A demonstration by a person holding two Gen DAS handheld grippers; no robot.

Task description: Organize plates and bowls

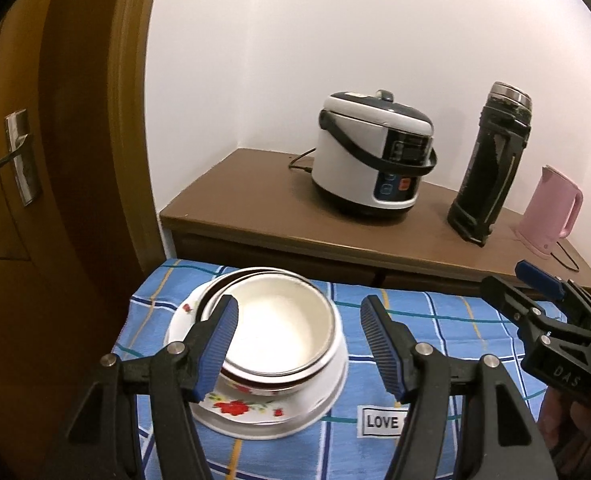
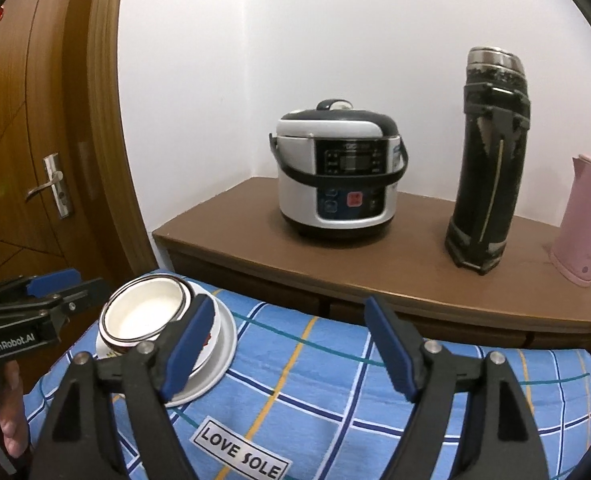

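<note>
The stacked bowls [image 1: 279, 328] are sitting on a floral plate [image 1: 231, 404] at the near left of the blue checked cloth [image 2: 335, 380]. The left gripper [image 1: 299, 344] and right gripper [image 2: 287, 348] are both standing spread, gripping nothing.

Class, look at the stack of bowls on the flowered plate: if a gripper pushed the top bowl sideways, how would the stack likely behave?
The top bowl looks glazed and smooth, so it would probably slide rather than grip. It sits slightly askew in the stack, so it may tip. The flowered plate rests on soft blue checked cloth, likely dragging rather than gliding.
</note>
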